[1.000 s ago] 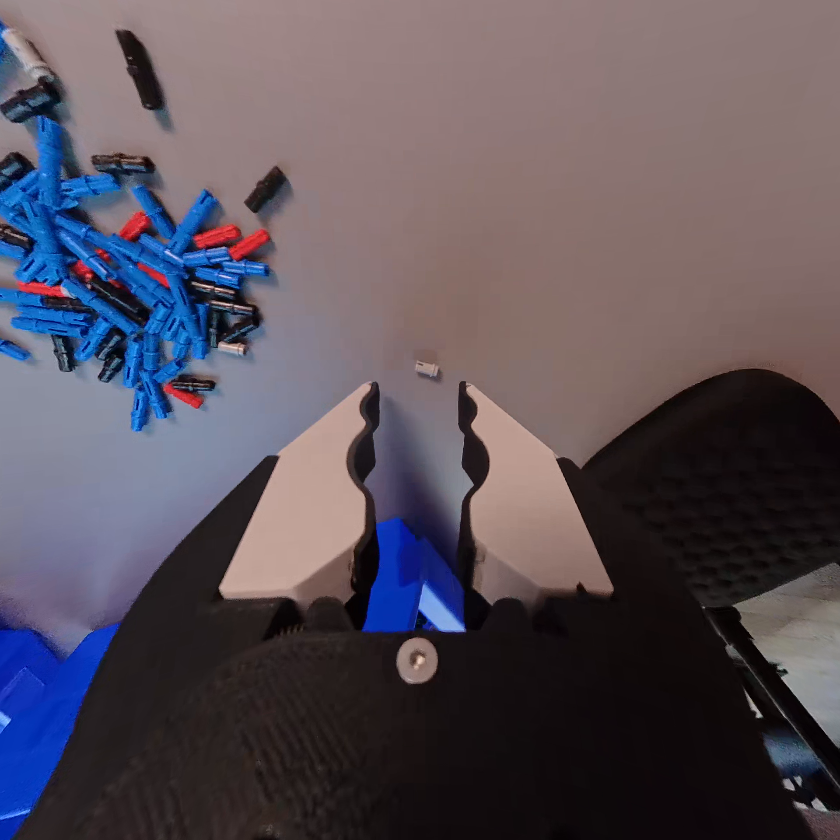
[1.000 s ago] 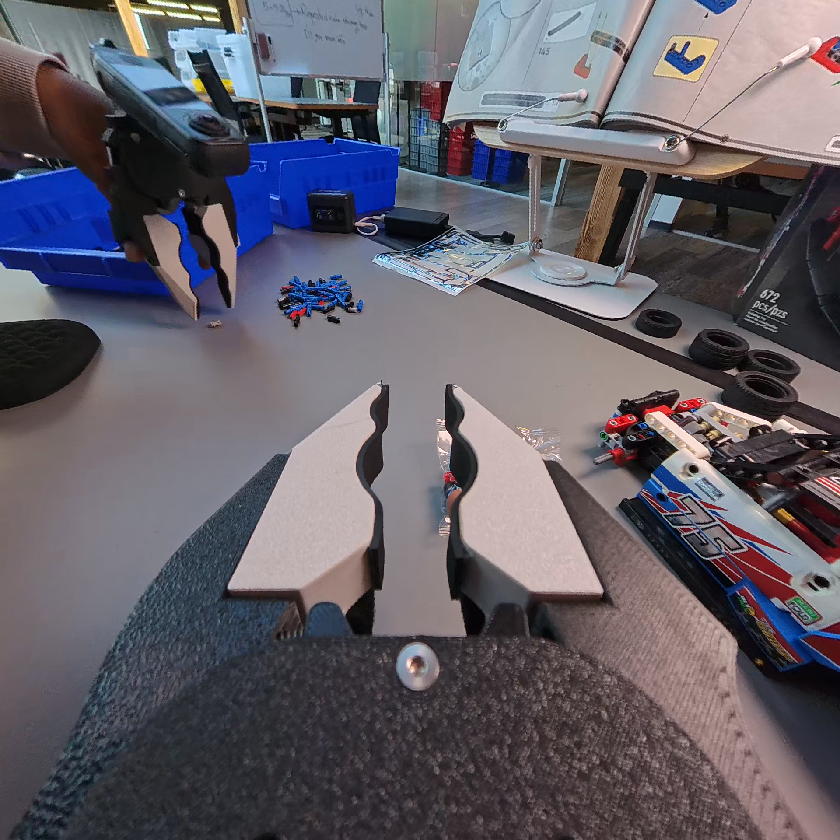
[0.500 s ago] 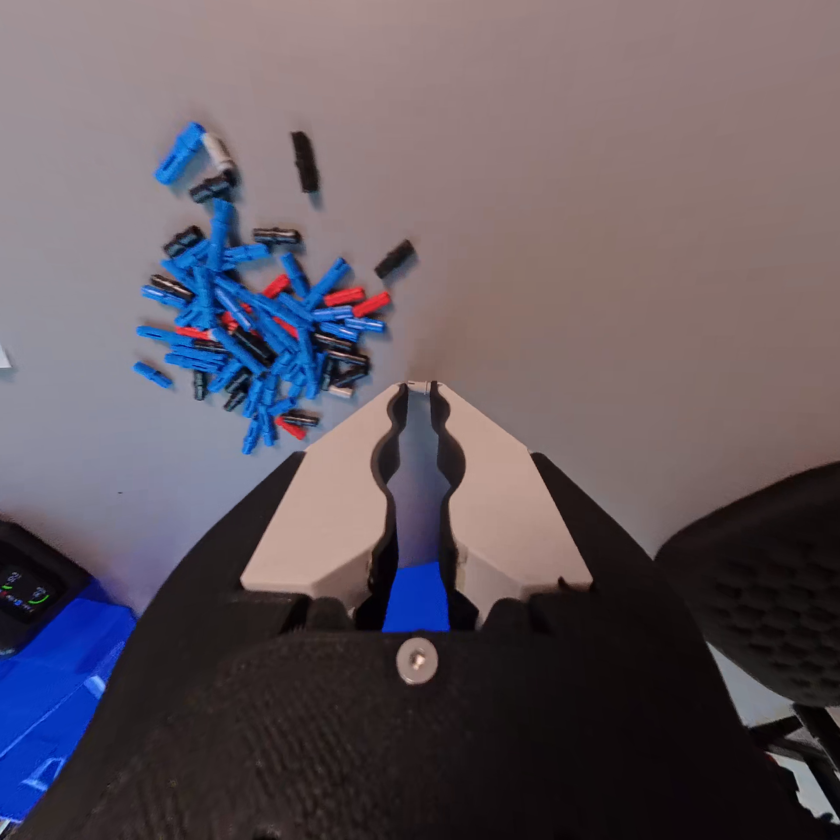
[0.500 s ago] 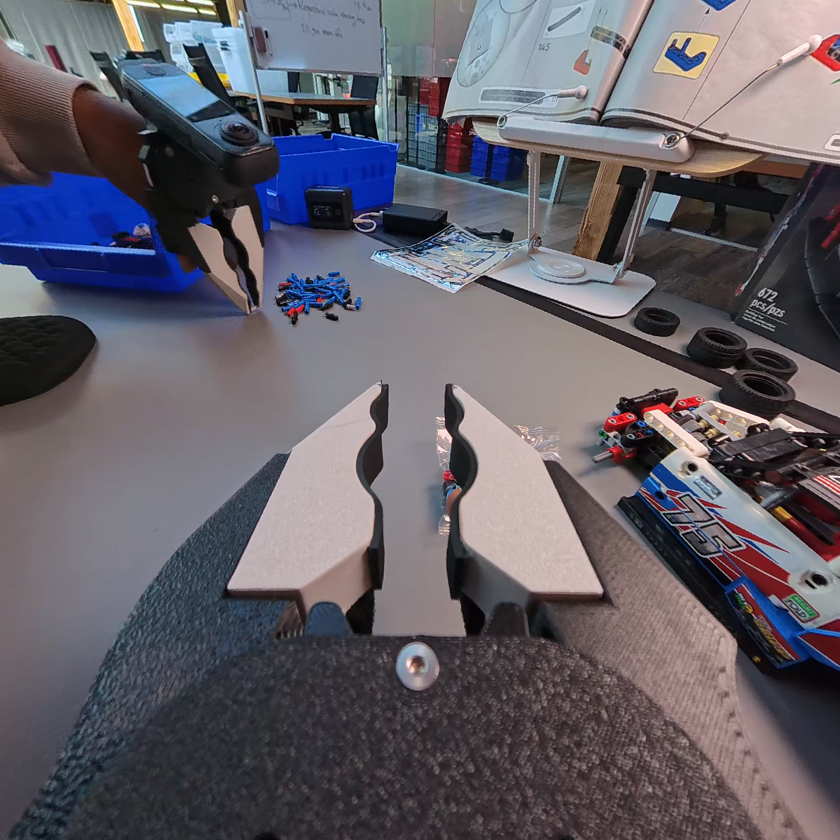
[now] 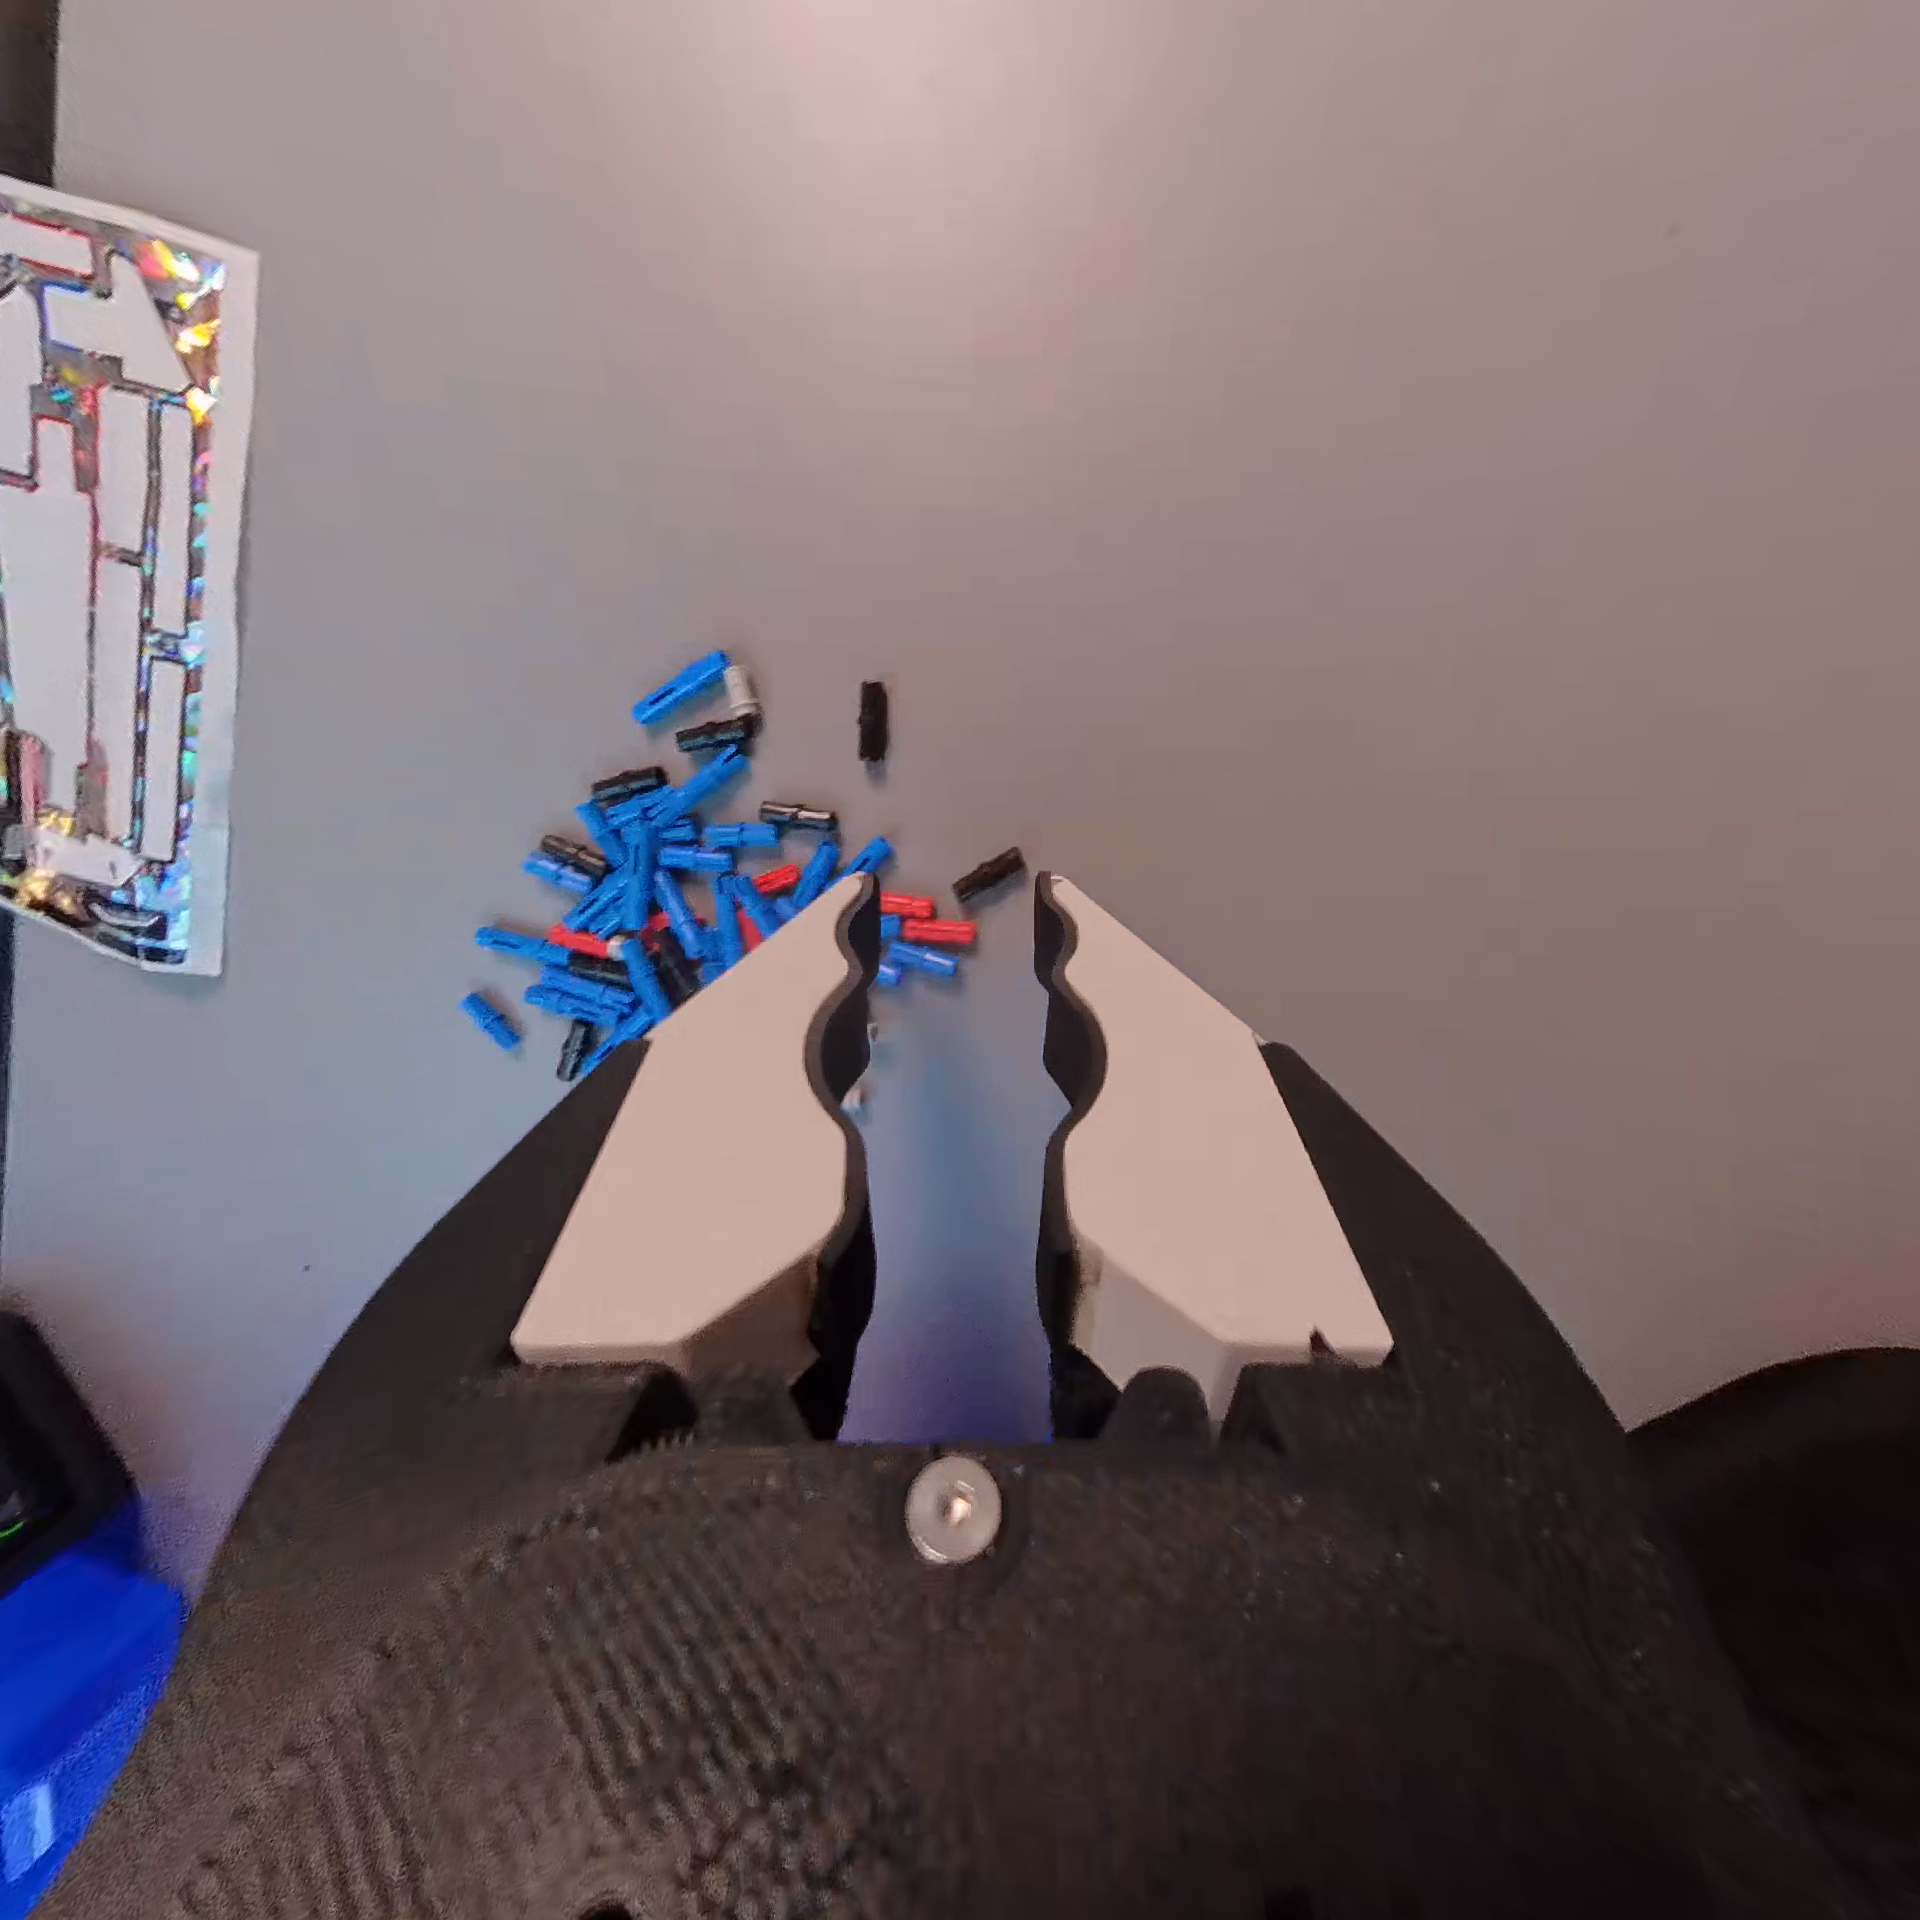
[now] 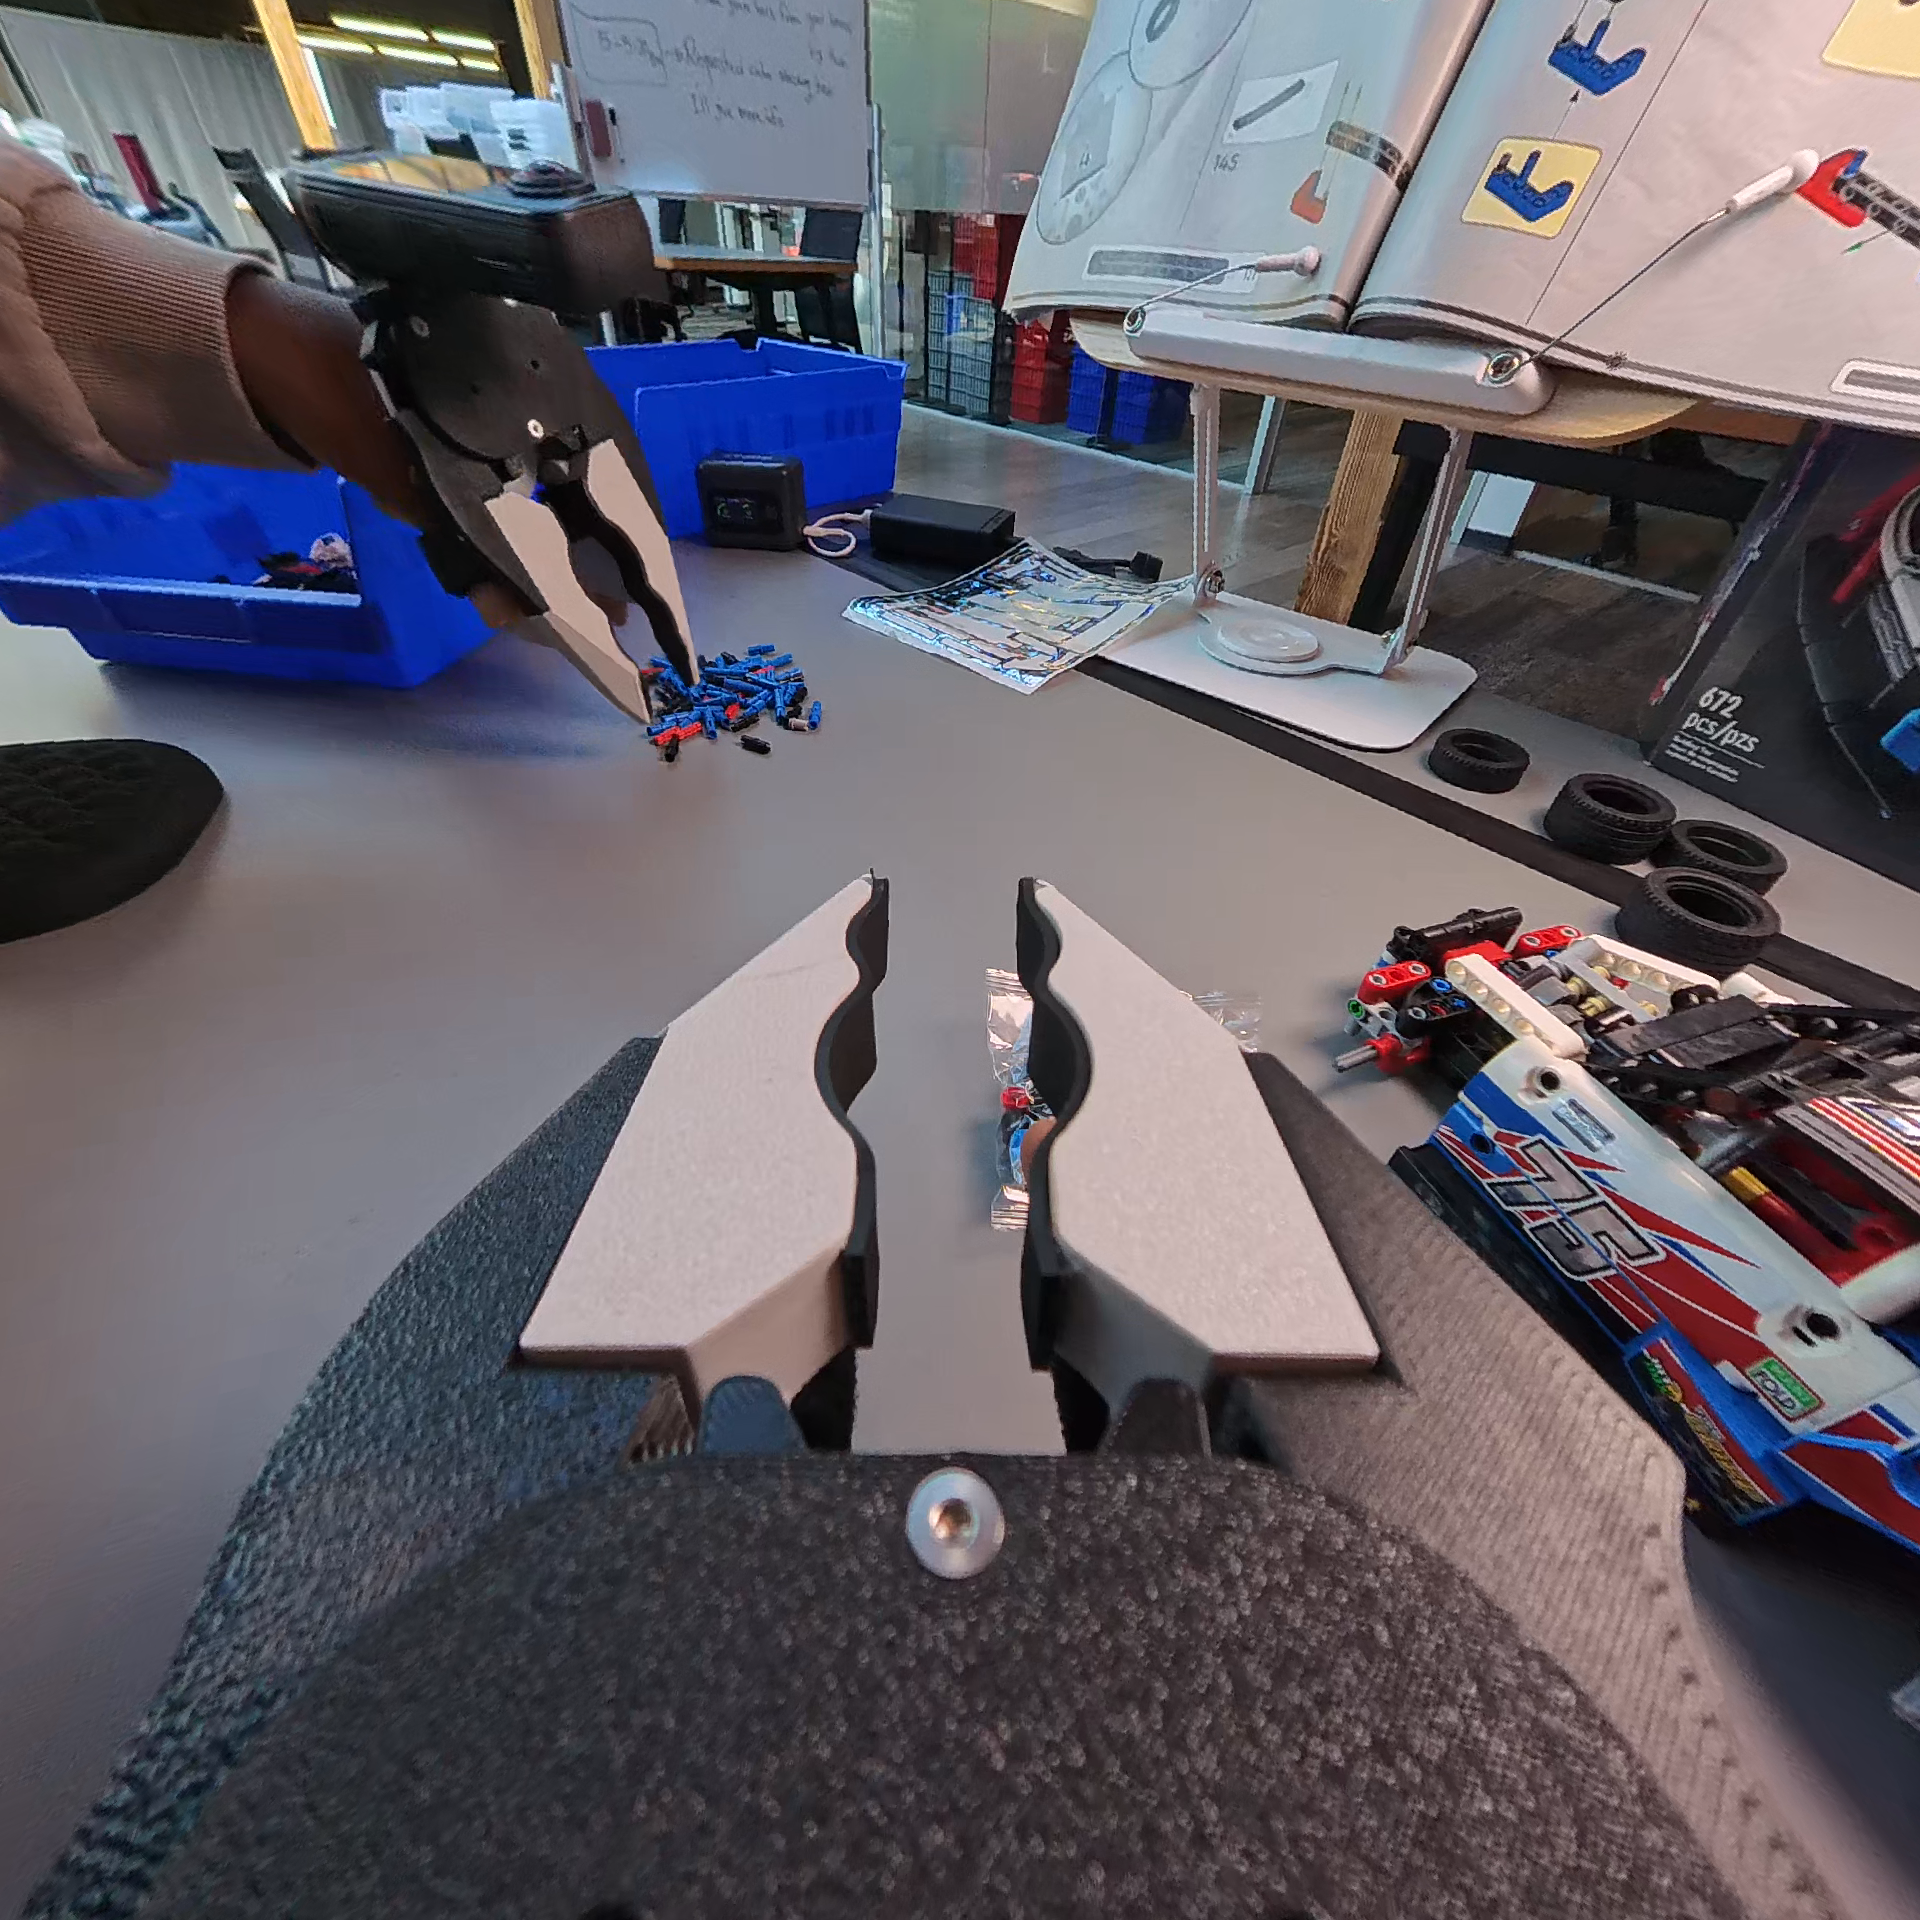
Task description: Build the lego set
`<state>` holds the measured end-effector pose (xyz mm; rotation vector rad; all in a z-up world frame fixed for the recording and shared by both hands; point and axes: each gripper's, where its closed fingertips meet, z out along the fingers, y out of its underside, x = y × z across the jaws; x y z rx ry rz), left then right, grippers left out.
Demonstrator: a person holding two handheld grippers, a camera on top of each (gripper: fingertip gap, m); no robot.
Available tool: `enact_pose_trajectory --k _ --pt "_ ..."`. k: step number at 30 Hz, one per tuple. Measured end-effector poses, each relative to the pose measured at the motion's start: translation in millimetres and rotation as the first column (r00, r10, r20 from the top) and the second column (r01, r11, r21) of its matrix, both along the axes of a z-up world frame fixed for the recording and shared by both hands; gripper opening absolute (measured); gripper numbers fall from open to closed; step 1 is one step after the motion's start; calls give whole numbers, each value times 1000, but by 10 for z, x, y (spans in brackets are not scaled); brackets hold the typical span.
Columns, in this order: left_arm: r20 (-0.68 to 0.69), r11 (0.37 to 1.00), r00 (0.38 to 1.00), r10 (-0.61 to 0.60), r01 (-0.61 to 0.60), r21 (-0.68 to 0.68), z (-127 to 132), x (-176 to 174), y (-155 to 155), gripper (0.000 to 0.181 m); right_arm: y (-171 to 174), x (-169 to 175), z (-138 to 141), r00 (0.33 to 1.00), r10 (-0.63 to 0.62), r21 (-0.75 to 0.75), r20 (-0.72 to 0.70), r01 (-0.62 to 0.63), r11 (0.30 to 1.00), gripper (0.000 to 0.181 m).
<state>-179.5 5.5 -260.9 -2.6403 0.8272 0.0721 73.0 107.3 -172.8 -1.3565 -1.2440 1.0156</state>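
Note:
A pile of blue, black and red lego pins (image 5: 686, 894) lies on the grey table (image 5: 1351, 520). My left gripper (image 5: 954, 888) is open, with its tips at the pile's right edge, above red pins (image 5: 930, 920) and beside a loose black pin (image 5: 987, 875). A tiny light piece (image 5: 856, 1093) shows at the left finger's inner edge. In the right wrist view the left gripper (image 6: 665, 696) points down into the pile (image 6: 732, 701). My right gripper (image 6: 951, 888) is open and empty, low over the table. A part-built lego car (image 6: 1662, 1143) lies to its right.
A small clear bag of parts (image 6: 1013, 1101) lies under the right finger. Tyres (image 6: 1610, 821) lie beyond the car. A sticker sheet (image 5: 104, 582), blue bins (image 6: 239, 613), an instruction book on a stand (image 6: 1455, 156), the set's box (image 6: 1787, 665) and a black pad (image 6: 83, 821) surround the work area. Tip to tip, the grippers are about 30 cm apart. The part-built lego car (image 6: 1662, 1143) is about 15 cm from my right fingertips and 40 cm from my left.
My left gripper shut on a tiny grey piece, carried it to the pin pile and has opened there. The right gripper has not moved.

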Motion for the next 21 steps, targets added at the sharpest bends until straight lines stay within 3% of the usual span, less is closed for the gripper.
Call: enact_pose_trajectory --k 7,12,17,21 --pt "-16 1000 1000 -27 27 5 -197 46 15 4 4 -1 -11 1000 -3 1 4 3 1000 23" --pt "-158 999 987 38 -34 33 -132 -245 110 9 14 1 -14 1000 -6 -2 4 6 1000 23" --pt "-30 994 999 17 -14 112 -87 28 343 16 7 -4 -26 1000 -4 2 10 4 1000 23" --pt "-32 997 999 34 -31 74 -187 -20 398 3 24 9 -9 1000 -10 -2 3 10 1000 23"
